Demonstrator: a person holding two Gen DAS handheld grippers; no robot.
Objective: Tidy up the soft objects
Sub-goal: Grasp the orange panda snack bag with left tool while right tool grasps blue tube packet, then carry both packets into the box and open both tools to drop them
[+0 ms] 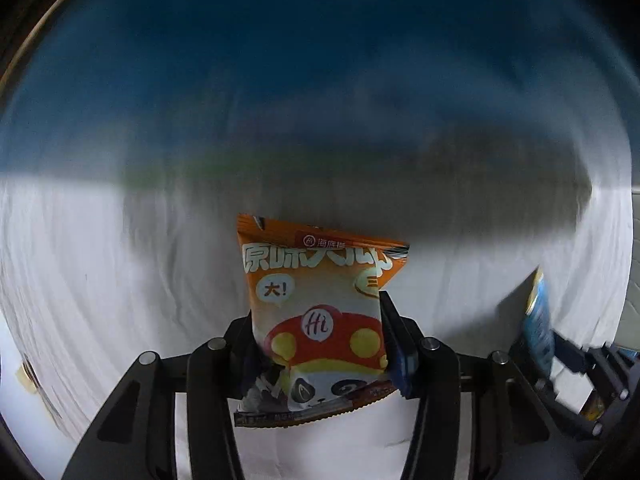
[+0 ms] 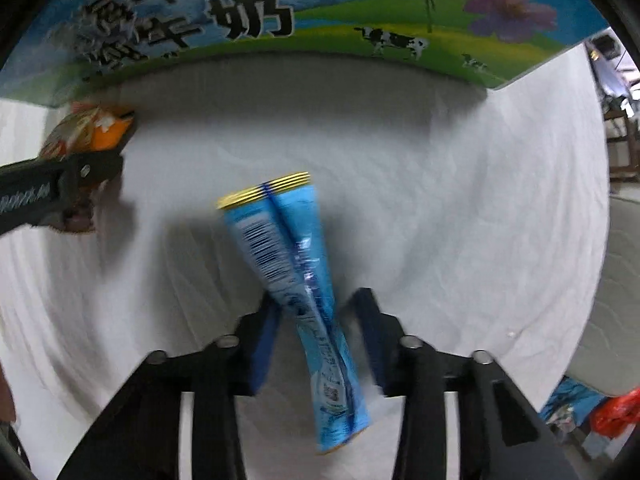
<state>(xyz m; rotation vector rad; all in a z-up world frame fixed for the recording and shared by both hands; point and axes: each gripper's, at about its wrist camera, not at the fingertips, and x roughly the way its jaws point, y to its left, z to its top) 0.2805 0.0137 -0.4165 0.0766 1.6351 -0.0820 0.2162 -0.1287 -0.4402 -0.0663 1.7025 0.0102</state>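
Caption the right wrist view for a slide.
Right gripper open around a blue sachet above white cloth, milk carton ahead.

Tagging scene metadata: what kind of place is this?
Probably a home or small data-collection room, not a kitchen. A wrinkled white cloth covers the work surface, a printed milk carton box stands at its back edge, and furniture clutter shows at far right. It is too blurred to say more.

An orange snack packet (image 1: 316, 316) is clamped between the fingers of the left gripper (image 1: 320, 344) at lower centre. White cloth (image 1: 120, 280) is seen behind it. At lower right, a blue packet (image 1: 540, 320) is seen in the right gripper (image 1: 560, 356).
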